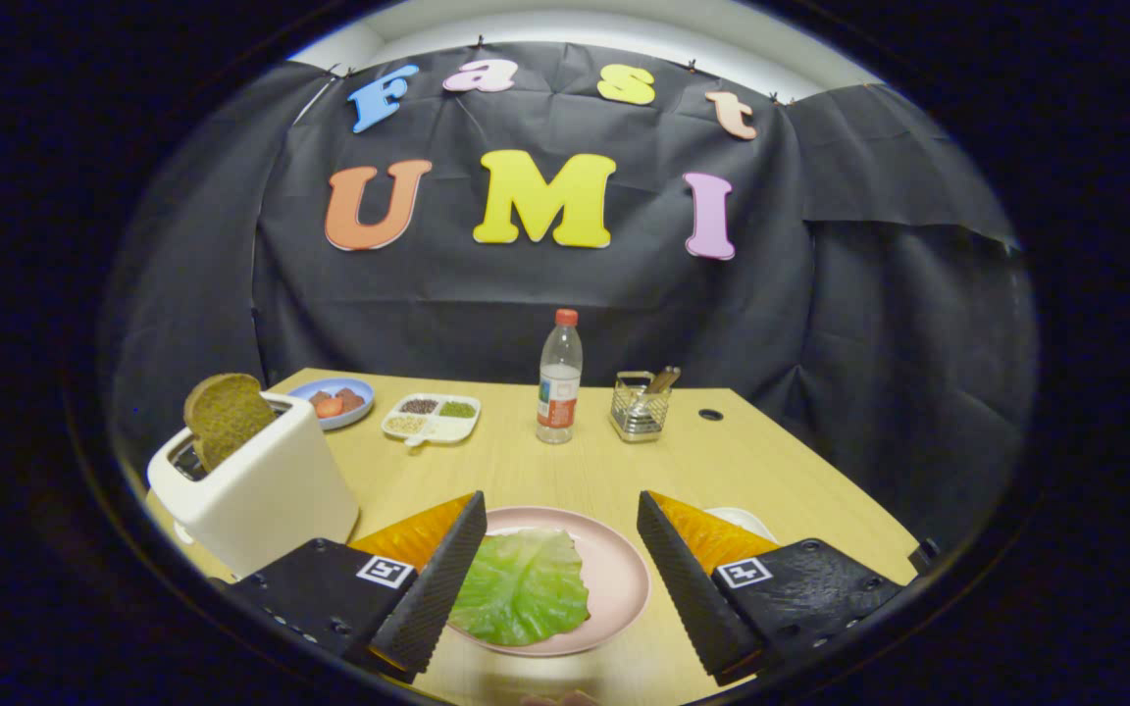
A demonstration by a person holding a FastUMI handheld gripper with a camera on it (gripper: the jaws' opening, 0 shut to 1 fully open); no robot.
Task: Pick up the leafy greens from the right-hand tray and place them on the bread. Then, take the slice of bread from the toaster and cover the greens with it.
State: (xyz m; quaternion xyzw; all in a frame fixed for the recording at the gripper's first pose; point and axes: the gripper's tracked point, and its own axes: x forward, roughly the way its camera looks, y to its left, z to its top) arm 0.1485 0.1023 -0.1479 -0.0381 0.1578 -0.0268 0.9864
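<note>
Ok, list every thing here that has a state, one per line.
gripper: fingers open, holding nothing
leafy greens: lying flat on the pink plate, between the fingers
bread slice: standing up out of the toaster
bottle: upright, capped
divided dish: filled

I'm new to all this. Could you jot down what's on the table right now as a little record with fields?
claw: open, fingers apart, holding nothing
between the fingers: pink plate with a green leaf lying on it
toaster: white, beside the plate, a slice of bread sticking up from its slot
far side: blue dish of food, divided white tray, plastic bottle standing upright, wire basket
bread under the leaf: cannot tell
table: light wood
</note>
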